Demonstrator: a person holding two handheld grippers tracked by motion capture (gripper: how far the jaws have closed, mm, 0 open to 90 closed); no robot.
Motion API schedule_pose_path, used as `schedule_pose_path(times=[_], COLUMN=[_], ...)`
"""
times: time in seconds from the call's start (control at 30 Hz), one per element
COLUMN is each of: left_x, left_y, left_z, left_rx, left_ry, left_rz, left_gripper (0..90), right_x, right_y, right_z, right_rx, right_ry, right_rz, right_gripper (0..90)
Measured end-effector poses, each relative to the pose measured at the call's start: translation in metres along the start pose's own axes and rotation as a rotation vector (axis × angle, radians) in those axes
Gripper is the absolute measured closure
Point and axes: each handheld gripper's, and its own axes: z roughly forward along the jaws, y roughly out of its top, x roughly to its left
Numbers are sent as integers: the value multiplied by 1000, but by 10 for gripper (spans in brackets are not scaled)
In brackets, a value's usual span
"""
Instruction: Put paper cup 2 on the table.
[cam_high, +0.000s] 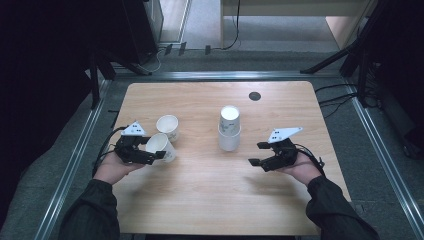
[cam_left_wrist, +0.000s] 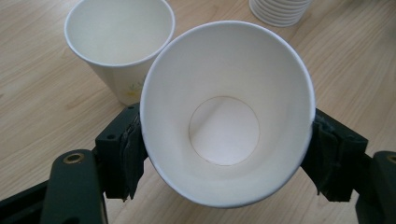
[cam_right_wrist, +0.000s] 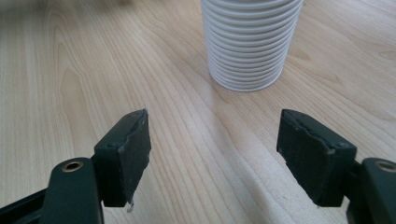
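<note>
My left gripper (cam_high: 150, 151) is shut on a white paper cup (cam_high: 161, 148), held tilted with its mouth toward the camera; in the left gripper view the cup (cam_left_wrist: 226, 114) sits between both pads (cam_left_wrist: 130, 154). Another white paper cup (cam_high: 168, 127) stands upright on the table just behind it, also seen as the upright cup (cam_left_wrist: 119, 44). An upside-down stack of white cups (cam_high: 229, 128) stands mid-table; its ribbed rims (cam_right_wrist: 250, 42) face my right gripper (cam_right_wrist: 215, 154). The right gripper (cam_high: 259, 154) is open and empty, a short way right of the stack.
The wooden table (cam_high: 210, 200) has a dark round grommet (cam_high: 255, 96) near its far edge. Metal rails and grey floor surround the table. Dark stands and cables sit at the far left and right.
</note>
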Motion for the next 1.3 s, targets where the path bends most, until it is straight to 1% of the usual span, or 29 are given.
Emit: schedule_pose_path(times=[0.07, 0.13, 0.27, 0.3, 0.43, 0.6, 0.73, 0.87, 1.03, 1.3], left_x=[0, 0, -2, -3, -4, -6, -8, -9, -10, -12], left_y=[0, -1, -1, -1, -2, -1, 0, 1, 1, 3], left_z=[2, 5, 10, 11, 14, 16, 19, 20, 22, 26], left_rx=[10, 21, 36, 43, 64, 69, 83, 86, 93, 110], left_ry=[8, 3, 7, 12, 28, 35, 44, 40, 36, 30], left_rz=[7, 10, 19, 25, 22, 31, 50, 66, 61, 77], left_gripper=[244, 244, 243, 243, 243, 242, 242, 239, 232, 221], right_x=[0, 0, 0, 0, -1, -2, -2, -2, -2, -3], right_y=[-1, -1, -2, -2, -2, -3, -3, -3, -3, -4], right_z=[0, 0, 1, 2, 2, 2, 2, 2, 2, 2], right_rx=[4, 5, 7, 8, 15, 16, 17, 17, 17, 21], right_ry=[-2, -4, -3, -1, -3, -7, -11, -12, -14, -15], right_rz=[-1, 0, -1, 1, 5, 10, 13, 12, 14, 19], right_gripper=[262, 262, 262, 262, 262, 262, 263, 262, 263, 263])
